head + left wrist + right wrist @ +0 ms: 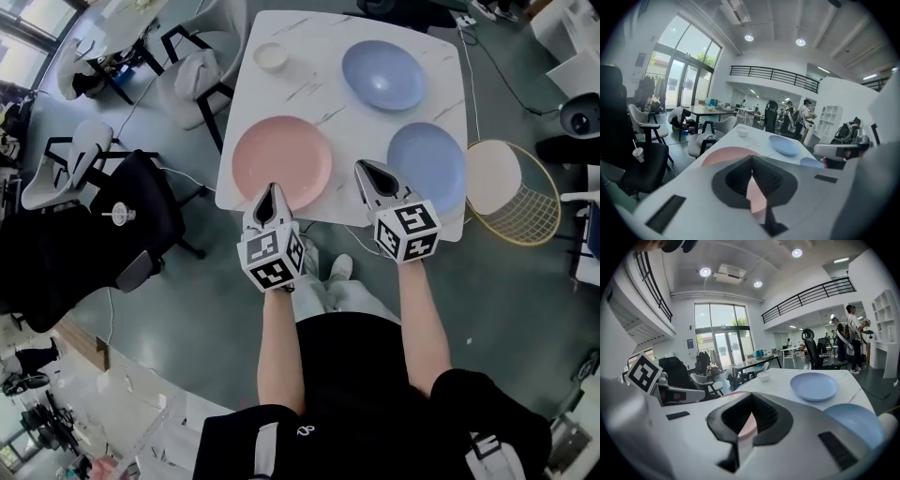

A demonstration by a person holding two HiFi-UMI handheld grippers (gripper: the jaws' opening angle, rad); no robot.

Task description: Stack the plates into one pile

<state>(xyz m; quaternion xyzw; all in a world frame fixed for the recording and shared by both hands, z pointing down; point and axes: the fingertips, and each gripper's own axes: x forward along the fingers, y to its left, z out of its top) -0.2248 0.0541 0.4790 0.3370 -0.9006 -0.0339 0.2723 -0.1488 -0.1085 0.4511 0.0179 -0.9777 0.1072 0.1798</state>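
We hold both grippers at the near edge of the white marbled desk [300, 98], and the three plates lie apart on it, none stacked. The pink plate [281, 161] sits at the desk's near side. The large blue plate [383, 75] lies beyond the pink plate and to its right, well apart from it. The smaller blue plate [427, 166] lies level with the pink plate, on its right, near the desk's corner. A small white bowl [271, 56] stands straight beyond the pink plate, at the far edge.

Our left gripper [272, 190] points at the pink plate's near rim, its tip over that rim in the head view; we cannot tell whether it touches. Its fingers [738, 178] are pressed together with nothing between them, only the plate's pink showing past them. Our right gripper [364, 171] hangs just right of the pink plate, between it and the smaller blue plate, fingers [764, 416] likewise closed on nothing.

Off the desk, a gold wire basket [525, 202] stands on the floor far to the pink plate's right, and a black office chair [141, 216] to its left.
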